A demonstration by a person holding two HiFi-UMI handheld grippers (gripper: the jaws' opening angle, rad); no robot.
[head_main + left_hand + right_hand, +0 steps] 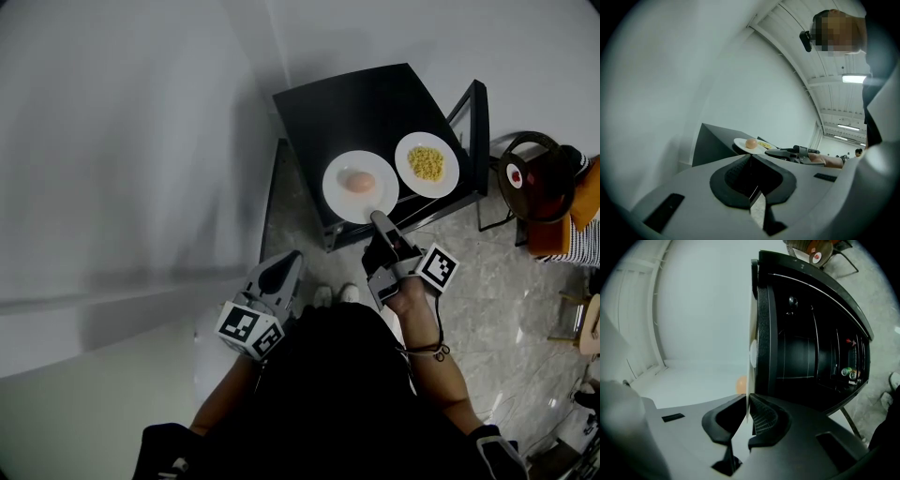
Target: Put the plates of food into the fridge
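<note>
Right gripper [377, 217] [747, 401] is clamping the near rim of the left plate [337, 173] [751, 333]. Its jaws are nearly together with the thin white rim pinched between the pads, and it's rolled so that its own view is showing the plate edge-on as a vertical line. That plate is sitting on the black table [356, 103] [787, 357] at the near edge, carrying one round orange-pink item [359, 181] [741, 384]. I can't tell from these views whether the plate is lifting off the surface or lying flat. The second plate [451, 173], with a pile of yellow food [427, 163], is sitting just beside it to the right on the same table, with nothing touching it. Left gripper [289, 261] [751, 157] is hanging back, low and to the left, well apart from the table. Its jaws are closed tip to tip with nothing between them. It's pointing towards the table, so its view is picking up the left plate [740, 143], the orange-pink item [751, 143] and the right gripper reaching in from the right side. Both plates are resting out on the table.
</note>
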